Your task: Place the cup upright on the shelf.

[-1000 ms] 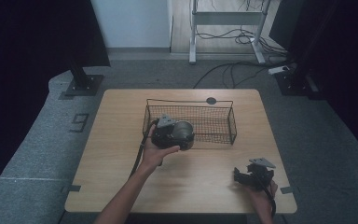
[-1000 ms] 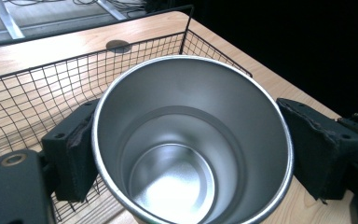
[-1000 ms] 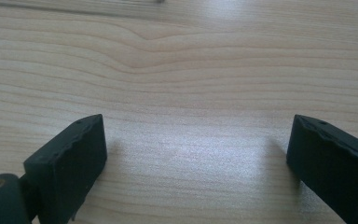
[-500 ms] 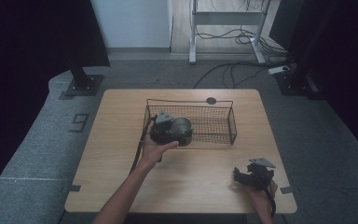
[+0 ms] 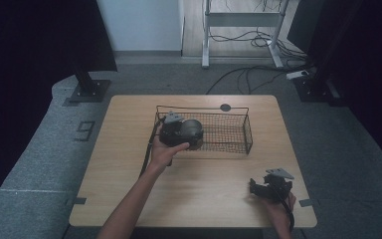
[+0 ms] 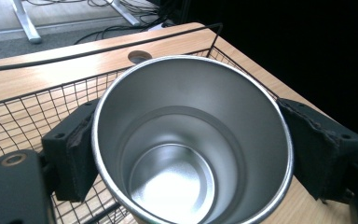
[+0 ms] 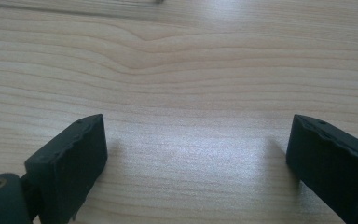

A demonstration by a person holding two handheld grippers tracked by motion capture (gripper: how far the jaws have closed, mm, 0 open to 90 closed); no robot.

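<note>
Stainless steel is what fills my left gripper view: a metal tumbler with a brushed, silvery inside, a thin bright rim and a stepped wall that narrows down to a round, glinting bottom; I see nothing inside it. My left gripper has its two black jaws pressed against the cup's outer wall, one on each side, so it is clamped on the tumbler; the pads look rough and worn at their edges. The cup's mouth faces the camera, so it lies tilted along the jaws rather than standing upright.

From the high view, my left hand holds that gripper at the left end of the black wire basket, and the tumbler shows as a dull grey round shape at that end; whether it rests on the mesh floor or hangs just above it I cannot tell. The basket sits on the far half of the wooden table, just in front of a round cable hole in the top.

My right gripper is well apart from all that, near the table's front right corner, held in my right hand; in the right gripper view its jaws stand wide apart over bare wood grain, with nothing between them.
</note>
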